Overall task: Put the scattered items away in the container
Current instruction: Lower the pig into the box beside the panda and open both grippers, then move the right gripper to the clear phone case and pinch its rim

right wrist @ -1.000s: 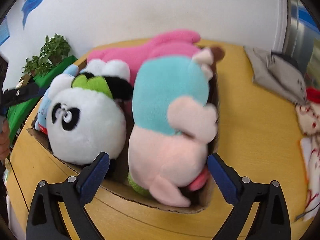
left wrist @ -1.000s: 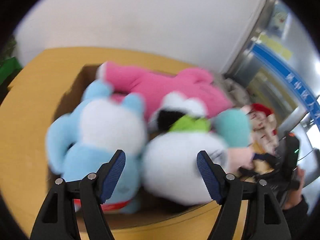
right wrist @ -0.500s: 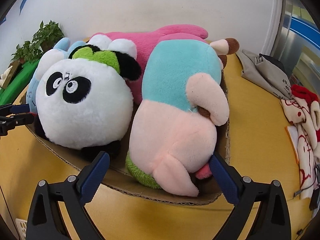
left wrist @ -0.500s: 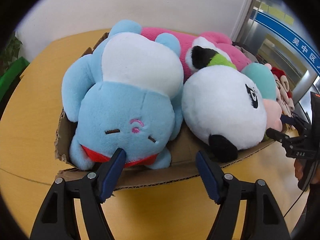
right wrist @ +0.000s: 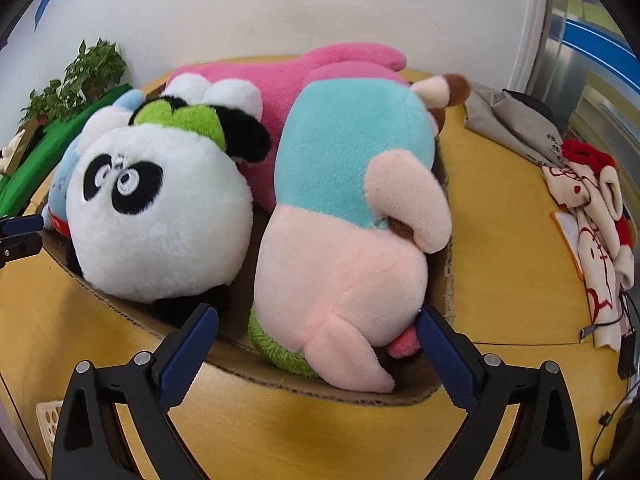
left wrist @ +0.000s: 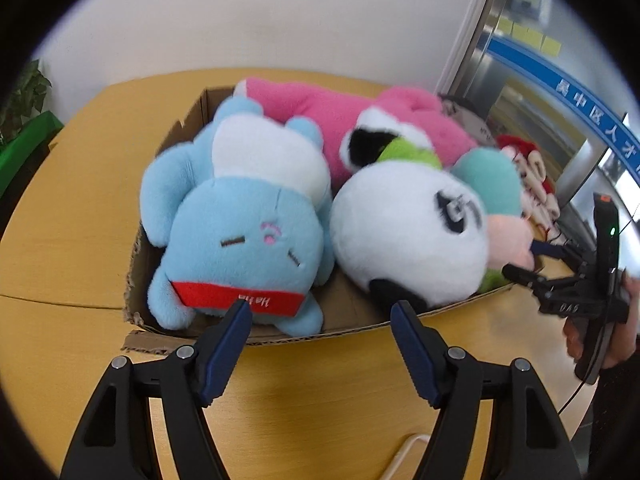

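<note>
With four plush toys filling the brown cardboard box, both tongs hang spread and empty; only checking the yellow bench for strays seems left.

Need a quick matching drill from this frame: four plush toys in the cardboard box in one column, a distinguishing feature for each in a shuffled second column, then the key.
Column 1
1. panda plush
2. light blue plush
3. long pink plush
4. teal and peach plush

Column 2
A. red band with lettering
B. lies along the far side of the cardboard box, behind the others
C. green patch on its head, between black ears
D. nearest the right gripper, at the box's right end

Pairs: 1-C, 2-A, 3-B, 4-D
</note>
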`<action>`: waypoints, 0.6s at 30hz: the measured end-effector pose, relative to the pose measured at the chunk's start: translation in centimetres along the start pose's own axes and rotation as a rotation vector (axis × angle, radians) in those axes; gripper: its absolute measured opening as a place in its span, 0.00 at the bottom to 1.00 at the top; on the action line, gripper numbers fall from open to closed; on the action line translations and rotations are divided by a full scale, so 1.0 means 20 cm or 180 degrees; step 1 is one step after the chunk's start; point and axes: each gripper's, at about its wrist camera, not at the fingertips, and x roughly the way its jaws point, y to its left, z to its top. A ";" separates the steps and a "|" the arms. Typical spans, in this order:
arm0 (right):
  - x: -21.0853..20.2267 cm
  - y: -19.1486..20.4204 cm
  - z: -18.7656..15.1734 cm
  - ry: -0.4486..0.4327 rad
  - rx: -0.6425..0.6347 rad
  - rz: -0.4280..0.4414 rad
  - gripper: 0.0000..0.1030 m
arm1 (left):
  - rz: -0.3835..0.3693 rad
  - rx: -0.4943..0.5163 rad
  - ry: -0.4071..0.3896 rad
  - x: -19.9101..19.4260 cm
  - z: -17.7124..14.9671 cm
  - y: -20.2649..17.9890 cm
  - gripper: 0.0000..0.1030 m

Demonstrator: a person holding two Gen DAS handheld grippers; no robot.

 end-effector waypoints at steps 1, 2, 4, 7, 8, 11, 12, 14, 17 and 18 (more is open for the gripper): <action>-0.04 0.02 -0.01 -0.0075 -0.0028 -0.0040 0.99 | -0.0025 0.0001 -0.0115 -0.06 0.01 -0.02 0.71; -0.08 0.03 -0.01 -0.0156 -0.0055 -0.0074 1.00 | -0.0035 0.0015 -0.0213 -0.11 0.01 -0.04 0.71; -0.15 0.06 0.00 -0.0276 -0.0085 -0.0118 1.00 | 0.0018 0.0089 -0.0371 -0.18 0.02 -0.10 0.74; -0.25 0.09 0.02 -0.0442 -0.0043 -0.0170 1.00 | 0.0084 0.0212 -0.0500 -0.25 0.02 -0.19 0.74; -0.27 0.09 0.02 -0.0479 0.0004 -0.0170 1.00 | 0.0091 0.0239 -0.0523 -0.25 0.02 -0.21 0.74; -0.35 0.09 0.03 -0.0600 0.0143 -0.0222 1.00 | 0.0076 0.0254 -0.0555 -0.26 0.02 -0.25 0.74; -0.38 0.09 0.03 -0.0635 0.0166 -0.0232 1.00 | 0.0074 0.0243 -0.0556 -0.26 0.01 -0.26 0.74; -0.43 0.10 0.04 -0.0682 0.0182 -0.0224 1.00 | 0.0060 0.0186 -0.0553 -0.27 0.00 -0.25 0.74; -0.47 0.11 0.04 -0.0713 0.0170 -0.0254 1.00 | 0.0037 0.0124 -0.0562 -0.27 -0.02 -0.23 0.74; -0.48 0.11 0.04 -0.0722 0.0179 -0.0254 1.00 | 0.0037 0.0110 -0.0568 -0.28 -0.03 -0.23 0.74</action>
